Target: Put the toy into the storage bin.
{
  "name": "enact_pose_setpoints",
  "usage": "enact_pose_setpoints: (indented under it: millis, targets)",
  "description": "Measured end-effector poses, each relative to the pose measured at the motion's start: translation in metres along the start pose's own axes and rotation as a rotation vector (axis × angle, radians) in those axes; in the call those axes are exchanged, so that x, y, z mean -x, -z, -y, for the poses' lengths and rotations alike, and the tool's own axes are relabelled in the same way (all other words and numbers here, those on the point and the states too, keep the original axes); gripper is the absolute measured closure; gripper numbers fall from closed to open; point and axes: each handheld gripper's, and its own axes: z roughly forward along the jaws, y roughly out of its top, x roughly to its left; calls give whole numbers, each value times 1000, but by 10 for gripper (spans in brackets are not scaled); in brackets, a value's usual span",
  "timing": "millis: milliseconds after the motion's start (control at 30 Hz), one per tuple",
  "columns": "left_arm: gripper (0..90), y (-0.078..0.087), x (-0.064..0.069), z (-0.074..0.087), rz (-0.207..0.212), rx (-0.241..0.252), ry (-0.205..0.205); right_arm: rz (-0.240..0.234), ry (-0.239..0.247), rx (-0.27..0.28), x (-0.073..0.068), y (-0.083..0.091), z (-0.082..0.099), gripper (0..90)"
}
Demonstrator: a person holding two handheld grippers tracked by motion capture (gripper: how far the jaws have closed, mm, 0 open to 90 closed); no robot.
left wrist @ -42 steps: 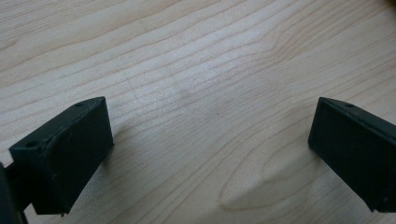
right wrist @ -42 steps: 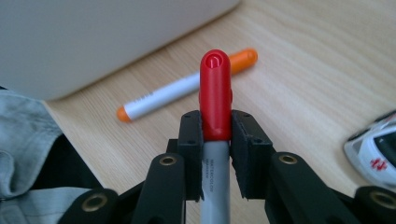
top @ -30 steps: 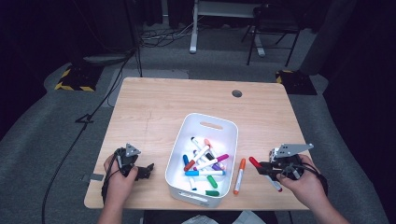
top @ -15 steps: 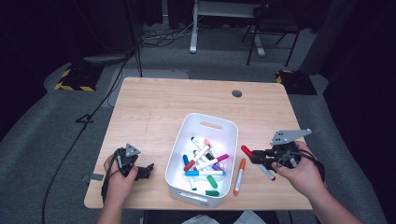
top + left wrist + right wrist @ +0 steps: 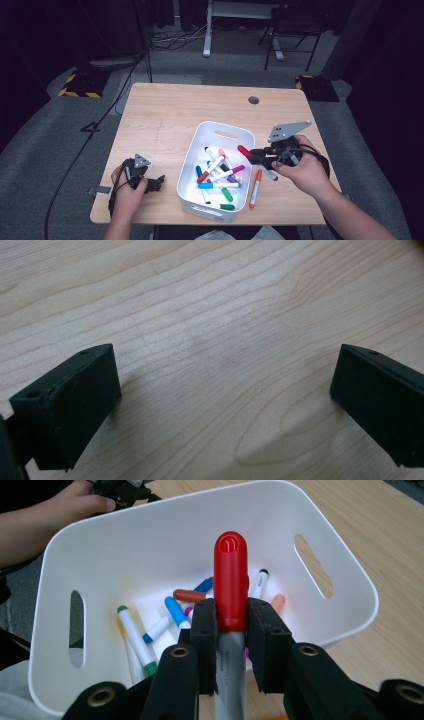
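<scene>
Red-capped marker (image 5: 230, 587) sits clamped between the jaws of the right gripper (image 5: 231, 630), its cap poking over the near rim of the white bin (image 5: 150, 535). Inside the bin lie loose markers (image 5: 218, 175). Beside the bin, the left gripper (image 5: 150, 182) rests with jaws apart on the table (image 5: 210, 315).

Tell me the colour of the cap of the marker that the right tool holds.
Red; the marker shows best in the right gripper view.
</scene>
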Motion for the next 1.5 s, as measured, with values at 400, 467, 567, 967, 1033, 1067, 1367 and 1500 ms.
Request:
enact_pose_setpoints:
  millis: [400, 467, 567, 967, 1033, 1067, 1367, 1500]
  targets:
    - [1, 0, 0, 0, 2, -1, 0, -21, 40, -3, 1, -28, -28, 747]
    - [1, 0, 0, 0, 3, -2, 0, -24, 41, -1, 1, -32, -31, 747]
    - [1, 0, 0, 0, 3, -2, 1, -38, 37, 7, 1, -38, -37, 747]
    - [1, 0, 0, 0, 3, -1, 0, -44, 67, -54, -7, -69, -42, 747]
    - [1, 0, 0, 0, 2, -1, -1, -41, 64, -78, -7, -73, -40, 747]
    - [1, 0, 0, 0, 3, -2, 0, -43, 65, -85, -7, -75, -39, 746]
    - [1, 0, 0, 0, 3, -2, 1, -56, 60, -152, -9, -91, -28, 746]
    - [1, 0, 0, 0, 2, -1, -1, -64, 60, -183, -11, -100, -23, 746]
